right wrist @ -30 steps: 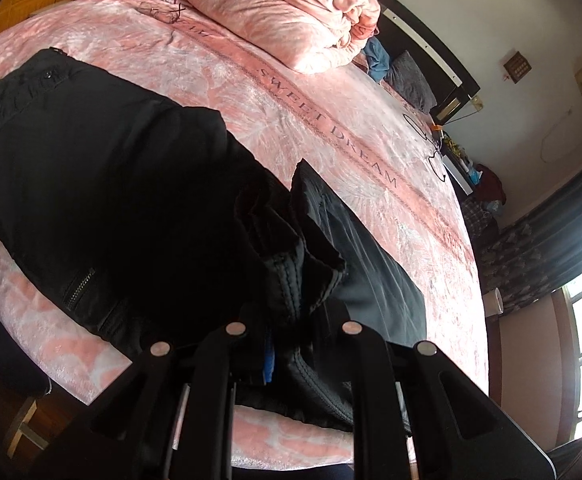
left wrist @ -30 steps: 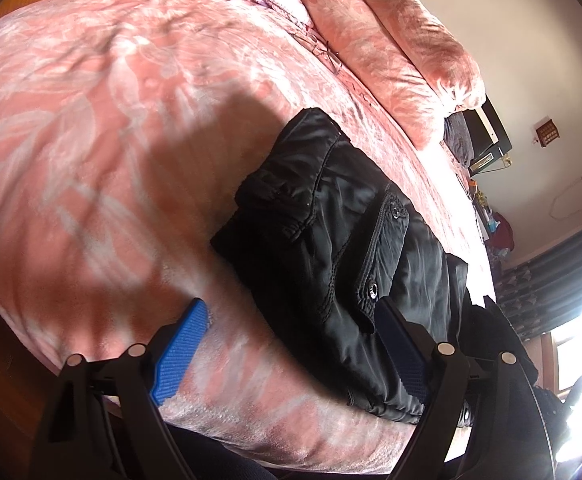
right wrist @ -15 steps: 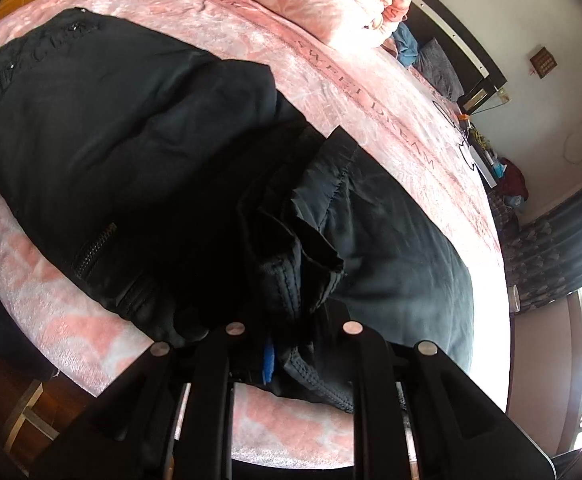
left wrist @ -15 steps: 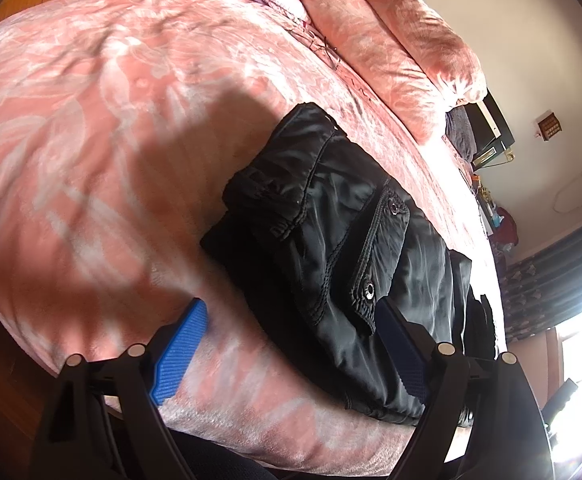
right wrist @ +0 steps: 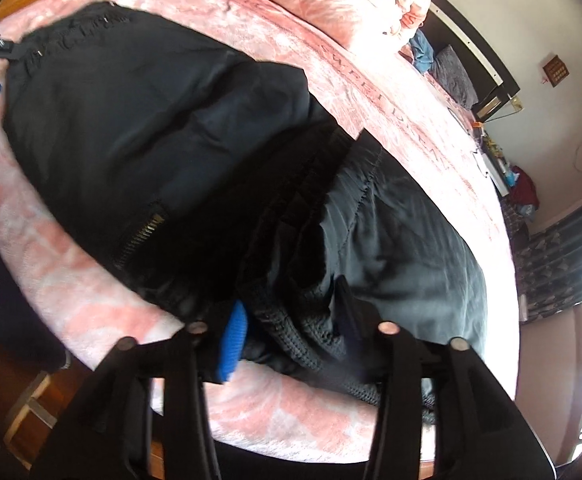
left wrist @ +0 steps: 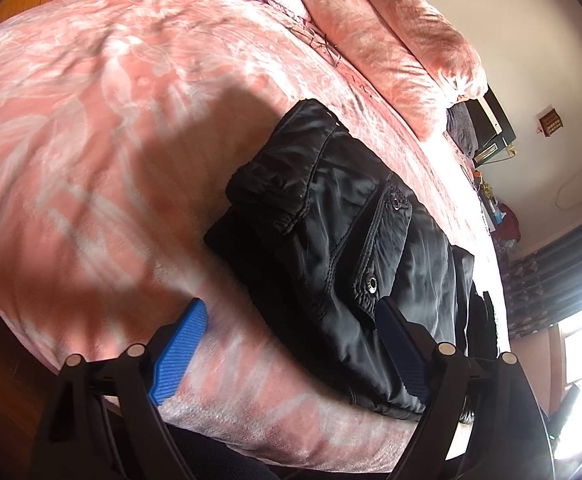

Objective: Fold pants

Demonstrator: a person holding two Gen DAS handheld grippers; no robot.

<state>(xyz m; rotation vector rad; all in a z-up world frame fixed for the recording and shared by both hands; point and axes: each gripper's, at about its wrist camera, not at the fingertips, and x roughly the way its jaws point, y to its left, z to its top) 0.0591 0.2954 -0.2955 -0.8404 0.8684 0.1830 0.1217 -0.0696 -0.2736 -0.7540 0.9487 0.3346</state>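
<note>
On the pink bed (left wrist: 91,128) lay one pair of black pants (left wrist: 331,240), near its front edge. The long axis ran along that edge; in the left wrist view the waistband end, bearing two snap buttons, lay nearest the left tool (left wrist: 287,344). That tool hovered released, jaws wide, gripping nothing. The right tool (right wrist: 291,336) had just been opening its jaws; bunched pant cuffs (right wrist: 291,320) lay between the parted fingers, no longer clamped. Two pink pillows (left wrist: 391,40) were stacked at the head end.
</note>
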